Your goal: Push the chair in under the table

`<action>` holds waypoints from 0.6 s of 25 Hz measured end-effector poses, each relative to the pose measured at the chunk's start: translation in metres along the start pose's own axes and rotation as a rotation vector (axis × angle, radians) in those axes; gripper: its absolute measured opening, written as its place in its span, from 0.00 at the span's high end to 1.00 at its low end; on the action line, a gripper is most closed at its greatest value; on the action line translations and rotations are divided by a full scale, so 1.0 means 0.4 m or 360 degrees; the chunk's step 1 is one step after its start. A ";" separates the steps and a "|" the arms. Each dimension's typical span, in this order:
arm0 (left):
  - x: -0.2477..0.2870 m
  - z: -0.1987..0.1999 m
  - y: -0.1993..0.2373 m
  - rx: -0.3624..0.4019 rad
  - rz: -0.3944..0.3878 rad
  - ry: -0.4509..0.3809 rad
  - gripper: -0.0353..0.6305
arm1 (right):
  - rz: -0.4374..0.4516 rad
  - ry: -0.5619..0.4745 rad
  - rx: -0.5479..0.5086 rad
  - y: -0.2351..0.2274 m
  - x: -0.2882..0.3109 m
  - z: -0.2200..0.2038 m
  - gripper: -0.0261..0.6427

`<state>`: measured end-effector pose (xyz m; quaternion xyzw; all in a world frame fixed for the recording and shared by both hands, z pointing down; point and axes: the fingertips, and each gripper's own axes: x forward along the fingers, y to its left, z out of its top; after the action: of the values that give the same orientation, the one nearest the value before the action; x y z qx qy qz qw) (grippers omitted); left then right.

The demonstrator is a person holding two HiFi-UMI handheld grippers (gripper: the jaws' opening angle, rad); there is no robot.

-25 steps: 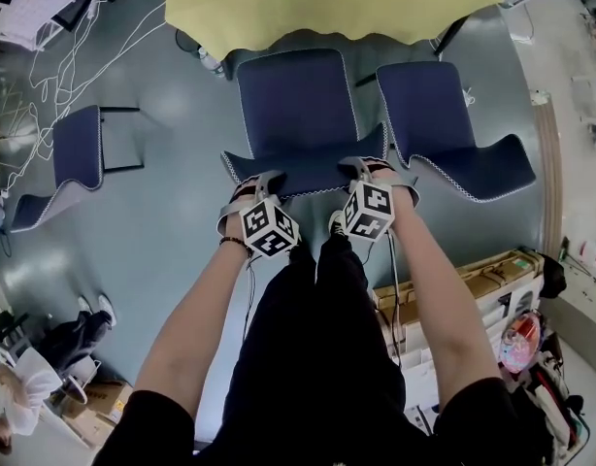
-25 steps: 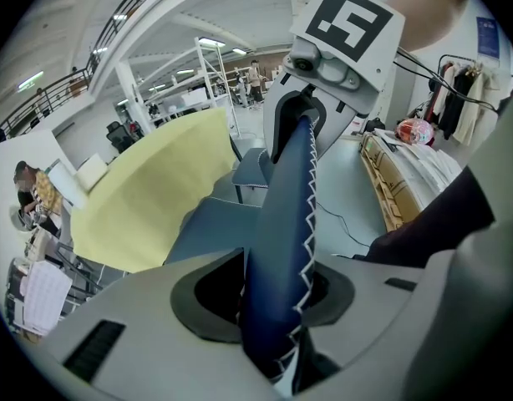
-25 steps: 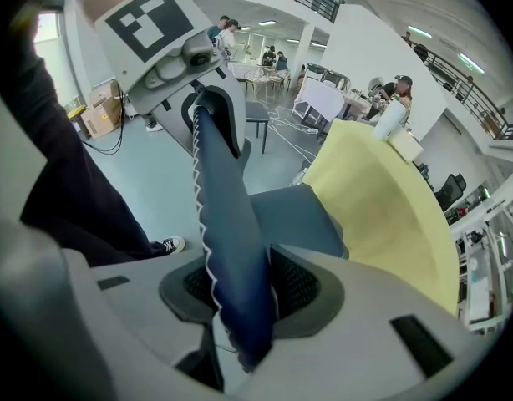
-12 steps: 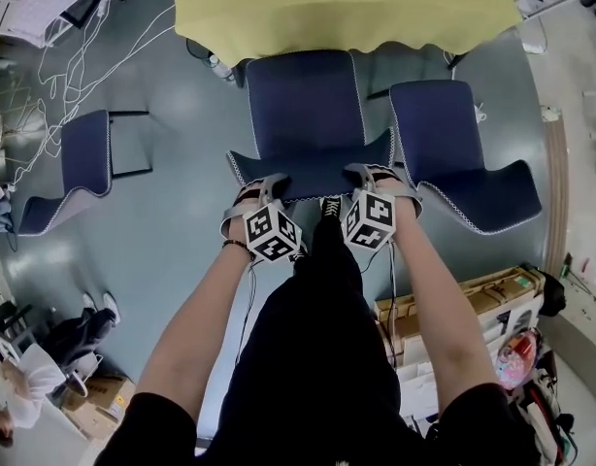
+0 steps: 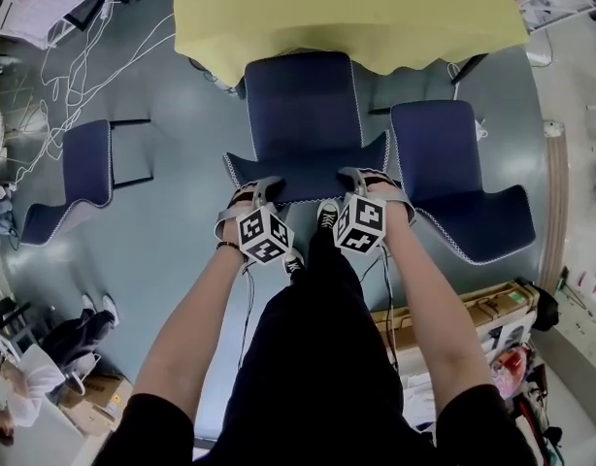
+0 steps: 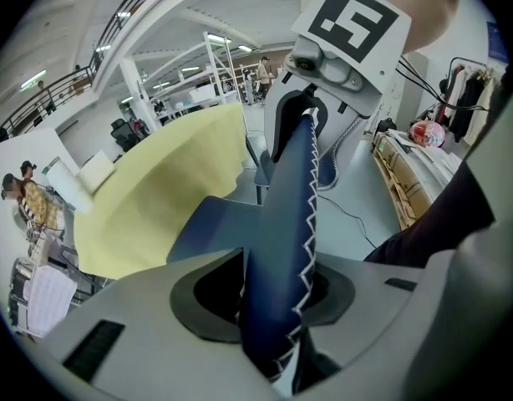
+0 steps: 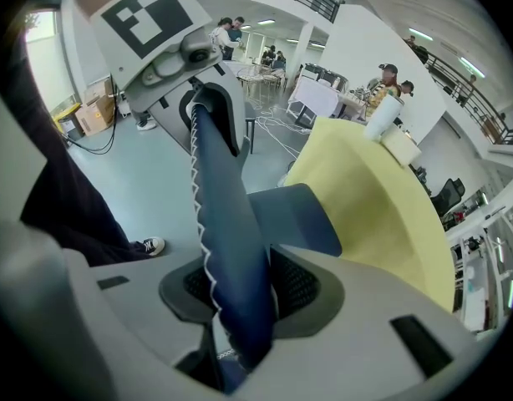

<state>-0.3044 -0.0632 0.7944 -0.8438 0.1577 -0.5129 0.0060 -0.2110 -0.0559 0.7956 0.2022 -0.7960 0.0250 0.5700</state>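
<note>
Head view: stretched forward, pointing steeply downward; left claw [image 5: 263,186] and right claw [image 5: 357,176] clamp the chair backrest [image 5: 308,177].

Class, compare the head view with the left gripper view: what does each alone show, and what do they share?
Head view only: the left side chair, the right side chair, the person's forearms. Left gripper view only: the left tool's jaws clamped on the middle chair's back edge; a clothes rack. Both: that chair, the yellow table, the right tool.

A dark-blue padded chair [image 5: 303,115] and yellow-covered bench [image 5: 347,8] are shared by the steeply downward head view and the close, jaws-level gripper views.
</note>
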 end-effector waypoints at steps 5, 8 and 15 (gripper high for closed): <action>0.019 0.020 0.060 -0.0005 0.0004 0.0012 0.74 | 0.0004 -0.0005 -0.0013 -0.064 0.015 0.009 0.76; 0.030 0.028 0.098 -0.0009 0.0012 0.0019 0.74 | 0.0000 -0.0008 -0.0017 -0.101 0.025 0.018 0.76; 0.061 0.053 0.190 -0.0031 0.0036 0.0030 0.73 | -0.0007 -0.0019 -0.0033 -0.195 0.049 0.035 0.76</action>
<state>-0.2956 -0.1453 0.7925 -0.8371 0.1721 -0.5192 0.0020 -0.2013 -0.1371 0.7940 0.1983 -0.7991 0.0142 0.5673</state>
